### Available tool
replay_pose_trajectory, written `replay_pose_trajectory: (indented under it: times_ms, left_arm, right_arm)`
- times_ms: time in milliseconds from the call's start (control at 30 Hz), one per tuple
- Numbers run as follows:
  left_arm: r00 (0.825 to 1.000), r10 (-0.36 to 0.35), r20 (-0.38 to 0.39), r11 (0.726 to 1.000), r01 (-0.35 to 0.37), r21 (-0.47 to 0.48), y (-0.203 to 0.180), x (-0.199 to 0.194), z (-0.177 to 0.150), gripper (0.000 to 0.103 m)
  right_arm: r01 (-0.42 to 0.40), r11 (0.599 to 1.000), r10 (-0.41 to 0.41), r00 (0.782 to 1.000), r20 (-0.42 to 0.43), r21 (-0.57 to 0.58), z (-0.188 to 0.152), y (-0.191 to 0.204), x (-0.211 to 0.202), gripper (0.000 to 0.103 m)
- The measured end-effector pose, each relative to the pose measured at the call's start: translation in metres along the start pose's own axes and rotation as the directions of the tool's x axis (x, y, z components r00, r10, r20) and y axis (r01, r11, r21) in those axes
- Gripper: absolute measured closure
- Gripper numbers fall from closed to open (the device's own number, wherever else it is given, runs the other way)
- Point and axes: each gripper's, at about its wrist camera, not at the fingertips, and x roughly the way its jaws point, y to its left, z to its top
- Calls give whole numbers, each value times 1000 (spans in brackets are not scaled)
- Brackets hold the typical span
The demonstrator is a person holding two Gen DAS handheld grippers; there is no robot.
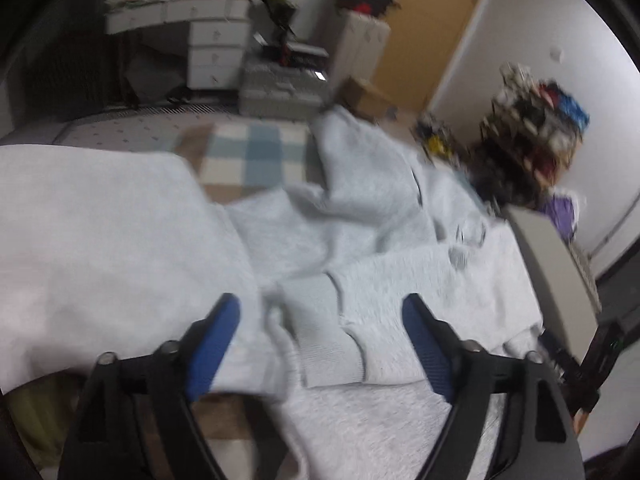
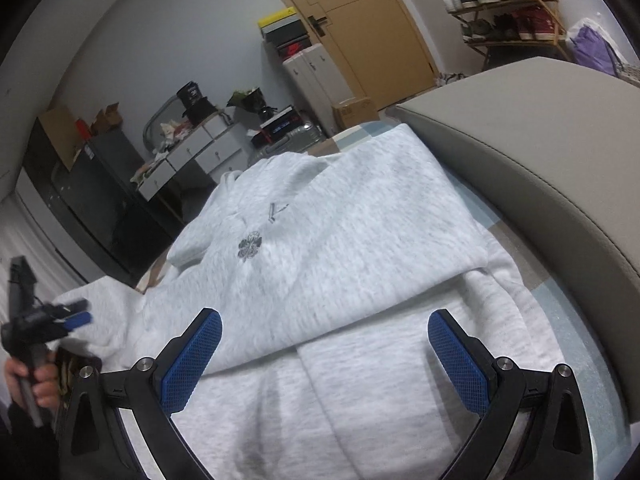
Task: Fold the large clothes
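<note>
Bedroom clutter surrounds the work surface: a checked bedspread [image 1: 256, 148], a padded headboard [image 2: 540, 168] along one side, a door [image 2: 360, 28] and a shoe rack [image 2: 504, 4] beyond.

Your left gripper [image 1: 320, 344] stands released, nothing between its blue pads [image 1: 214, 348]; a ribbed cuff [image 1: 328, 332] lies just beyond them. Your right gripper [image 2: 324, 360] is likewise spread wide and empty, above the folded body of the grey sweatshirt [image 2: 320, 240].

The sweatshirt lies on the bedspread, a sleeve [image 1: 420, 280] crossed over the body, its chest logo [image 2: 248, 246] facing up.

Expect thick, soft fleece: limp, moderately heavy, not slippery, not fragile. It will sag and drag when lifted. Take hold at edges with structure, such as the ribbed cuff, the hem corners or the shoulder seams, and pinch through all layers.
</note>
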Motion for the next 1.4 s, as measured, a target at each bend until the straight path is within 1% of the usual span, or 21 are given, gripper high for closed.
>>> replay_pose_trajectory:
  times_ms: [100, 200, 300, 333, 400, 433, 467, 600, 700, 800, 833, 867, 900, 933, 967, 1000, 1100, 1133, 1200, 1300, 1400]
  left_arm:
    - [995, 27, 93, 997, -19, -80, 32, -52, -6, 21]
    - [977, 118, 176, 977, -82, -195, 73, -96, -23, 21]
    - [937, 243, 251, 935, -157, -319, 117, -135, -48, 21]
    - [915, 298, 273, 914, -191, -357, 133, -148, -57, 21]
    - [890, 354, 288, 892, -228, -390, 156, -158, -65, 21]
    - [886, 362, 288, 881, -224, -417, 171, -161, -68, 21]
    - [888, 361, 285, 871, -211, -444, 182, -159, -70, 21]
    - [927, 282, 246, 820, -100, -563, 233, -134, -69, 21]
    - [933, 275, 232, 810, -95, -579, 255, -115, -62, 22]
    - [923, 287, 257, 801, -84, -593, 257, -113, -54, 23]
    - [918, 300, 259, 797, -92, -597, 257, -114, -51, 27]
    - [908, 335, 251, 785, -122, -607, 256, -115, -48, 53]
    - [894, 379, 238, 773, -164, -612, 256, -116, -45, 84]
    - [891, 384, 242, 774, -168, -611, 256, -117, -42, 94]
    - [899, 358, 251, 780, -141, -610, 255, -120, -42, 99]
    - [898, 354, 260, 780, -131, -612, 253, -120, -41, 99]
    - [852, 406, 331, 808, -166, -565, 233, -132, -40, 100]
    - [831, 417, 369, 829, -181, -530, 219, -137, -35, 100]
    - [802, 406, 438, 868, -189, -459, 194, -145, -26, 100]
    - [784, 344, 517, 924, -185, -334, 151, -155, -5, 100]
    - [788, 219, 575, 974, -143, -175, 96, -158, 28, 101]
  right_arm:
    - [-1, 1000, 1, 1000, 4, -7, -3, 7, 2, 0]
    - [-5, 1000, 5, 1000, 6, 8, -2, 5, 2, 0]
    - [-5, 1000, 5, 1000, 7, 13, -3, 3, 3, 0]
    - [-2, 1000, 2, 1000, 6, 11, -3, 4, 3, 0]
    - [10, 1000, -10, 1000, 2, 2, -3, 6, 4, 0]
    - [13, 1000, -13, 1000, 0, -4, -4, 7, 4, 0]
    - [20, 1000, -20, 1000, -1, -9, -4, 8, 4, 0]
    - [55, 998, -55, 998, -2, -35, -6, 15, 4, 0]
    - [86, 995, -85, 996, 18, -52, -7, 24, -1, 0]
    - [64, 996, -65, 998, -15, -65, -3, 42, -5, 0]
    - [58, 996, -60, 998, -19, -70, -1, 49, -8, 0]
    - [48, 996, -49, 999, -16, -77, 3, 59, -13, 0]
    - [33, 996, -34, 999, -9, -86, 6, 68, -19, 0]
    - [14, 995, -14, 1000, -2, -97, 11, 80, -25, 0]
    - [-2, 994, 3, 1000, 3, -111, 15, 92, -31, 0]
    - [-19, 991, 20, 1000, 6, -133, 20, 106, -36, 0]
    - [-69, 974, 72, 997, 5, -215, 34, 152, -50, 0]
    - [-103, 961, 107, 994, 3, -257, 39, 173, -56, 0]
    - [-159, 939, 169, 986, 8, -304, 46, 198, -65, 0]
    - [-245, 929, 251, 968, -12, -277, 59, 217, -68, 0]
    - [-242, 949, 245, 970, -10, -203, 65, 207, -58, 0]
